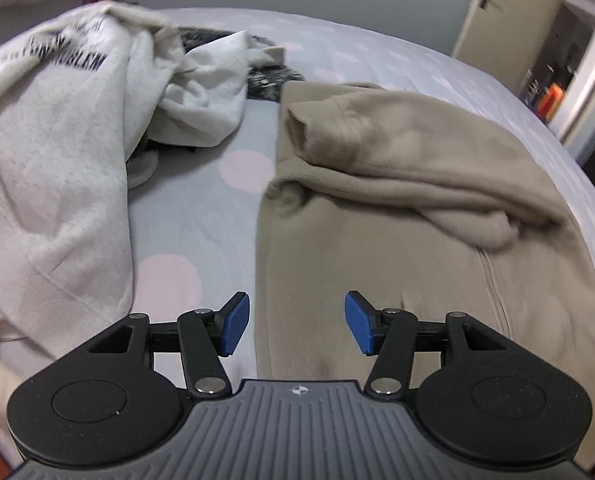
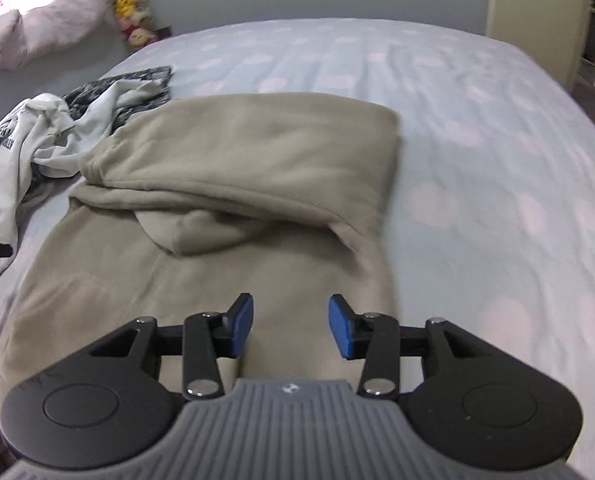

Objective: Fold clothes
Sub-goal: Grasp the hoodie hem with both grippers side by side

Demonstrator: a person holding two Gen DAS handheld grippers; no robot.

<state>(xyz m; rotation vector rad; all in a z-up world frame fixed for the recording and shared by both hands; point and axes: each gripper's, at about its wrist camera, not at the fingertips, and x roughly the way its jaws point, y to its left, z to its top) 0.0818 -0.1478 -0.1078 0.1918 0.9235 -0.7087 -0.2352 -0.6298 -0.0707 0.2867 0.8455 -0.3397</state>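
With both sleeves already folded across the beige hoodie just ahead of my empty, half-open right gripper and left gripper, I judge its final fold and the white sweatshirt remain.

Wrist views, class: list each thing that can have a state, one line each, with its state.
Beige fleece garment: partly folded, sleeves across its body, flat on the bed.
White printed sweatshirt: crumpled, unfolded.
Dark patterned cloth: partly under the sweatshirt.
Left gripper: open, empty.
Right gripper: open, empty.
Cream door: ajar.
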